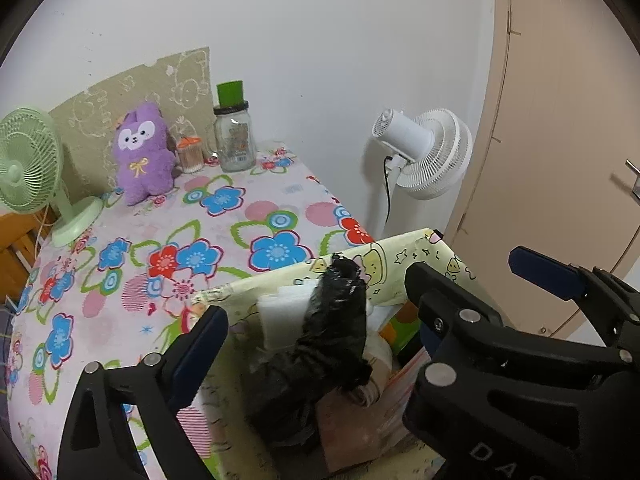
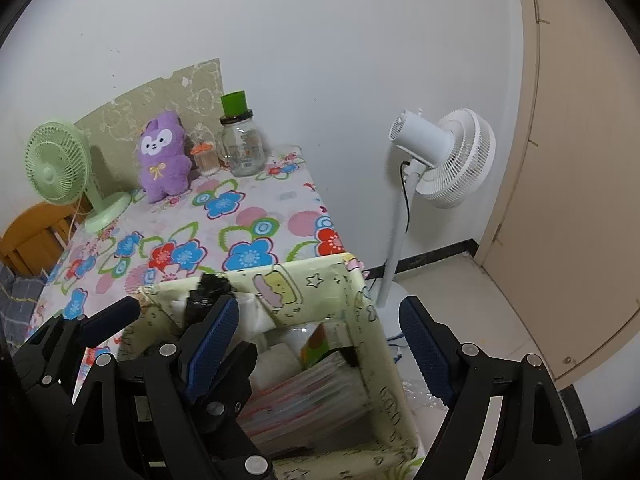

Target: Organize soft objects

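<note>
Floral tablecloth (image 1: 224, 236) beneath white wall (image 1: 320, 40), beige door (image 1: 560, 120).

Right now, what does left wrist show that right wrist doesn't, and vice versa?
Left wrist only: the door handle, and a close look at the black bag rising between the open left gripper fingers.

Right wrist only: the floor tiles, black baseboard, the standing fan's pole down to its base, and the stacked papers inside the storage box; the open right gripper sits over that box.

Both: purple plush, green desk fan, glass jar, white standing fan, floral tablecloth.
</note>
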A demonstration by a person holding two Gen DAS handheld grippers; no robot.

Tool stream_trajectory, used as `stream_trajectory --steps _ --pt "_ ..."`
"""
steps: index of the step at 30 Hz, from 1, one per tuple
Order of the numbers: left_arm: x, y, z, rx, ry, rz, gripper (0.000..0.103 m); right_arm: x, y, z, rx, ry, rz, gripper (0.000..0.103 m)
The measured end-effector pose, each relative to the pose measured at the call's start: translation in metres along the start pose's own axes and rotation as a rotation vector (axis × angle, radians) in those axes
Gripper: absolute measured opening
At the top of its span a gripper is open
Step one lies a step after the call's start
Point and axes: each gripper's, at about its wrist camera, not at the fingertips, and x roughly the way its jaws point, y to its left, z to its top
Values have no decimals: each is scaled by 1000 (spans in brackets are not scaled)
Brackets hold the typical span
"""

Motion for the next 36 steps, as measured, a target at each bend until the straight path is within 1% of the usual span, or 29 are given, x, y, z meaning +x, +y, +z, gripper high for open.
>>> stream_trajectory --steps 8,19,23,27,31,36 --pt "-37 18 -7 2 -67 25 102 -28 27 -3 -12 -50 20 85" --pt "-88 49 -23 -2 -139 71 103 -72 70 -12 -43 -119 41 92" --pt "-108 66 -32 -31 -167 88 103 -85 84 -17 -53 -141 51 94" --pt "-122 86 -41 -67 -170 109 103 -96 96 -22 -51 -154 59 94" --pt "-138 108 -50 -95 -186 156 103 -108 111 -28 -57 -169 87 95" --pt "-159 125 -61 -120 -215 201 103 -121 127 -32 -74 -189 114 95"
